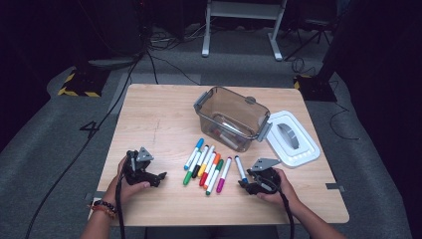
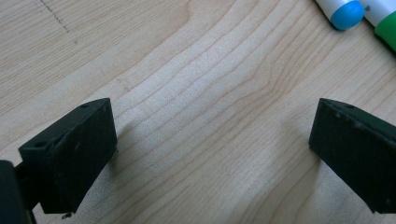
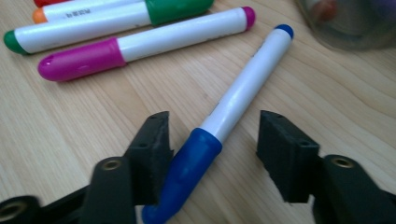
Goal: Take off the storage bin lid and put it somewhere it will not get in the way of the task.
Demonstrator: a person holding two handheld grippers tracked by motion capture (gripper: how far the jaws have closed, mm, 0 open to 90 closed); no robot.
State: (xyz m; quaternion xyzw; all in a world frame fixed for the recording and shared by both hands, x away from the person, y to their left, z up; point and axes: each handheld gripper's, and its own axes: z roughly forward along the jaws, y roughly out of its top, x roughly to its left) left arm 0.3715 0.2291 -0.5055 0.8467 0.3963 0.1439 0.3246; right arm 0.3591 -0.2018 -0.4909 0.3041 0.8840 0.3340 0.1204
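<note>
High view: loose markers (image 1: 206, 168) crowd beside the blue marker (image 1: 240, 170).

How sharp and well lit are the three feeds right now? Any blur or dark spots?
High view: table evenly lit, surrounding floor dark, markers small. Left gripper view: wood grain sharp, soft shadows beside the jaws. Right gripper view: blue marker fairly sharp, its near cap and the clear bin at top right blurred.
</note>
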